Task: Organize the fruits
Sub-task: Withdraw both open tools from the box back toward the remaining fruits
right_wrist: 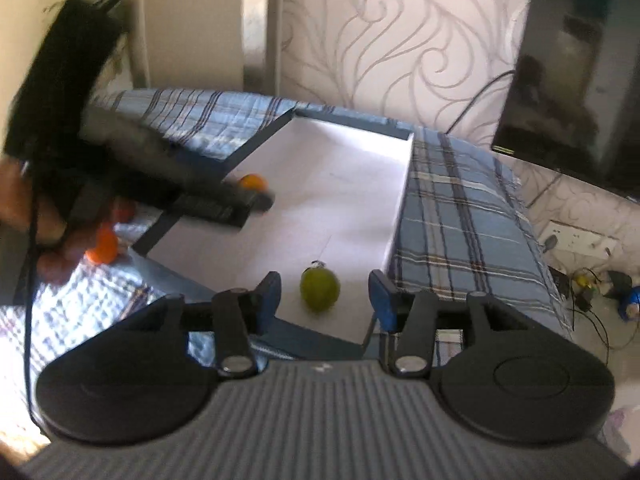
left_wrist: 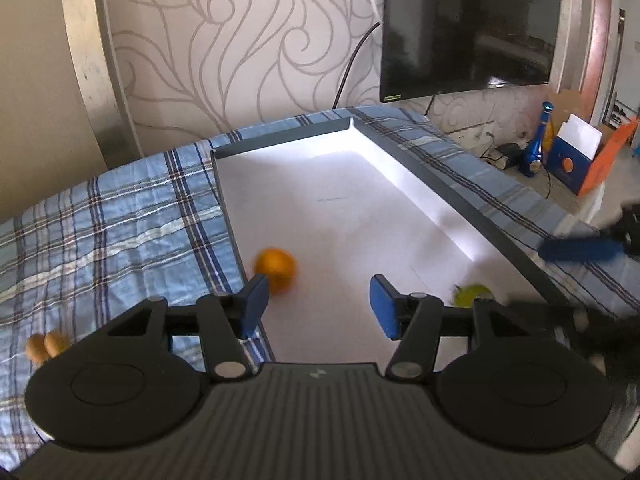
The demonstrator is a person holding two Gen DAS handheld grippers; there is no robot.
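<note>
An orange (left_wrist: 275,270) is seen on the white floor of the shallow tray (left_wrist: 460,196), near its left wall; a green fruit (right_wrist: 320,290) lies at the near right corner. The left gripper (left_wrist: 318,306) is held spread and empty just before the orange. The right gripper (right_wrist: 326,296) is likewise spread, unclenched around nothing, the green fruit between its fingers untouched. A plaid cloth (left_wrist: 100,232) underlies the tray.
</note>
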